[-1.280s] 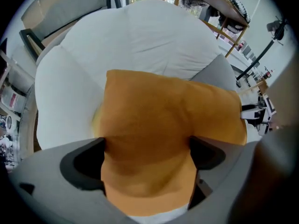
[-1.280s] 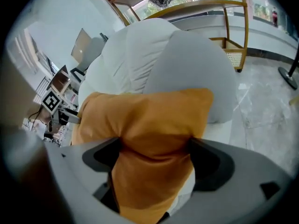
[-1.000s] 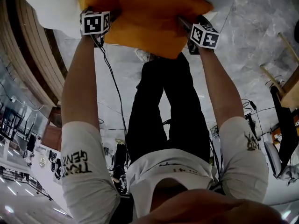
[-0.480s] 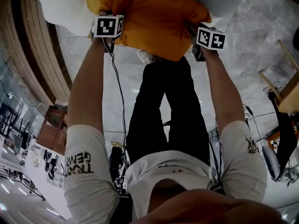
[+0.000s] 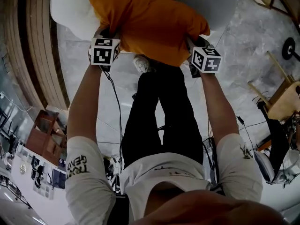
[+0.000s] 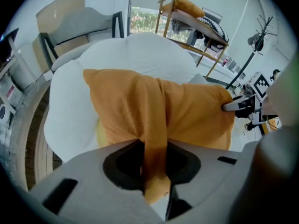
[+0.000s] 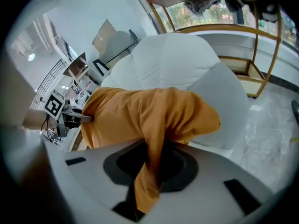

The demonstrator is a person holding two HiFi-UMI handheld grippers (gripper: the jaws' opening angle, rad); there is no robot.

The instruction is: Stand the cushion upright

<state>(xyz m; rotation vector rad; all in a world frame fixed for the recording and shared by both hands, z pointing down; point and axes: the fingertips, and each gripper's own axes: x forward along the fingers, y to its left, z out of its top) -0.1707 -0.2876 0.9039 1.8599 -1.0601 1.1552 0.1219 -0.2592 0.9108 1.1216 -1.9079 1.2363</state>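
Observation:
The orange cushion (image 5: 150,25) lies against a white padded seat (image 5: 70,8). My left gripper (image 5: 106,33) grips the cushion's near left edge and my right gripper (image 5: 189,41) its near right corner. In the left gripper view a fold of the orange cushion (image 6: 140,111) runs down between the jaws of the left gripper (image 6: 155,183); those jaws are closing and pinch it. The right gripper view shows the same: a twisted fold of the cushion (image 7: 149,111) hangs pinched in the right gripper (image 7: 145,185), whose jaws are closing. The cushion's near edge is raised off the seat.
The white seat (image 6: 140,50) fills the space behind the cushion, with a grey pad (image 5: 206,3) at its right. A wooden rack (image 6: 191,17) stands further back. A wooden chair (image 5: 276,95) is at the right, curved wooden slats (image 5: 33,55) at the left. A cable (image 5: 117,102) hangs beside the person's legs.
Both grippers have shut on the cushion's near edge and risen with it. In the head view the cushion and both marker cubes now sit lower, nearer the person.

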